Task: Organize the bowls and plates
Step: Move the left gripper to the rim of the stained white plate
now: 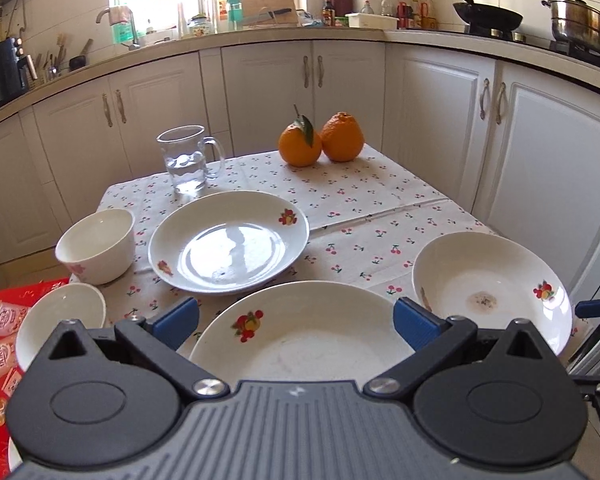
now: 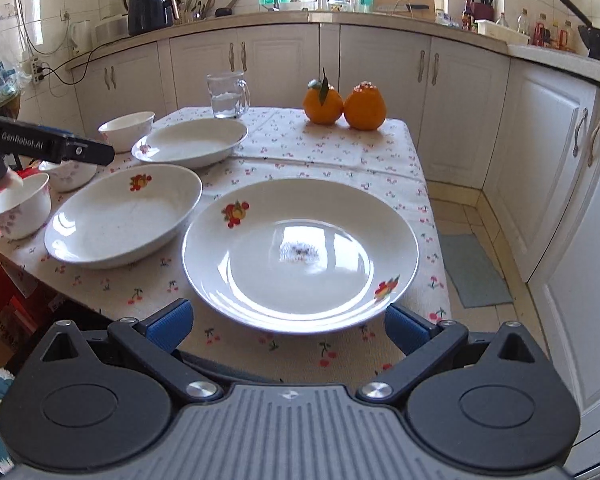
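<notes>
Here both grippers, left gripper [image 1: 296,322] and right gripper [image 2: 286,326], gape apart over plates.

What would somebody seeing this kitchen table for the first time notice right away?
Probably the two oranges, bright against the pale cherry-print tablecloth at the table's far edge, with a glass mug of water to their left. Next, the three white plates with fruit motifs filling the near half: the stained plate lies just ahead of the right gripper, whose jaws stand open.
</notes>
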Action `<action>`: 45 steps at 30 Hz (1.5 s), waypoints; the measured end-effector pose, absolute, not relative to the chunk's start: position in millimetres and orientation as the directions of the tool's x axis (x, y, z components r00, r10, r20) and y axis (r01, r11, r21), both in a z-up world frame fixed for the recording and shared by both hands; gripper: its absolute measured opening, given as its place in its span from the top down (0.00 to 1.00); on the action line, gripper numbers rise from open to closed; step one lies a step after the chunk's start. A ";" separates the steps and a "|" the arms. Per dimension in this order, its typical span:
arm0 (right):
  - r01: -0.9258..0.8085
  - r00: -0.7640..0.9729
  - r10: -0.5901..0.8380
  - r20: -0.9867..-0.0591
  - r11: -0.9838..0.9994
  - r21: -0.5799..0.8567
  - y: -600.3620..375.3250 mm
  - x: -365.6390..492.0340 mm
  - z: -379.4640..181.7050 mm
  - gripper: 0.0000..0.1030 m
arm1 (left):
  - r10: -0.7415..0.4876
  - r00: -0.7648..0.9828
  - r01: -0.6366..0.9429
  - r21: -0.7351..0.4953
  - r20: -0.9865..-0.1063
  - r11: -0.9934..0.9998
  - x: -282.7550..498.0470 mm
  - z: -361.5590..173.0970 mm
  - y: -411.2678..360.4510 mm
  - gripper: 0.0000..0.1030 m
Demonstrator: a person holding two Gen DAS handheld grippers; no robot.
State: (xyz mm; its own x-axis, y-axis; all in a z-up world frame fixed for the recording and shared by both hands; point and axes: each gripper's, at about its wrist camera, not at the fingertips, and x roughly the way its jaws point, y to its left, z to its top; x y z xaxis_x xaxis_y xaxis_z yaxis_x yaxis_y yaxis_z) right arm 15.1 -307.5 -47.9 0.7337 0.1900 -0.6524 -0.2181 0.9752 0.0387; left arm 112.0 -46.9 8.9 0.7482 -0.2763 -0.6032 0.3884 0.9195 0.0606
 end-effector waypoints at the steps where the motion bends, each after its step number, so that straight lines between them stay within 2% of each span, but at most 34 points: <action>1: -0.222 0.726 0.192 -0.660 0.974 0.039 -308.8 16.6 -52.4 0.00 | -0.287 0.739 0.405 0.062 -0.609 0.912 115.6 9.8 -52.4 0.00; 13: -0.277 0.692 0.215 -0.689 0.961 0.022 -321.2 38.5 -73.4 0.00 | -0.422 0.565 0.635 0.048 -0.708 0.771 152.2 -1.5 -120.0 0.00; 27: -0.329 0.699 0.258 -0.667 0.944 0.021 -328.7 47.4 -76.6 0.00 | -0.472 0.341 0.770 -0.046 -0.813 0.636 206.1 -27.0 -177.1 0.01; 31: -0.351 0.711 0.280 -0.645 0.936 0.019 -329.0 47.4 -78.6 0.00 | -0.470 0.250 0.792 -0.100 -0.846 0.602 216.8 -37.2 -187.6 0.05; 41: -0.377 0.706 0.302 -0.641 0.926 0.020 -328.7 50.8 -79.2 0.00 | -0.455 0.150 0.819 -0.147 -0.878 0.555 227.6 -46.9 -199.2 0.30; 45: -0.378 0.702 0.302 -0.645 0.926 0.022 -328.7 49.7 -78.4 0.01 | -0.452 0.138 0.819 -0.156 -0.881 0.553 230.1 -46.9 -200.9 0.31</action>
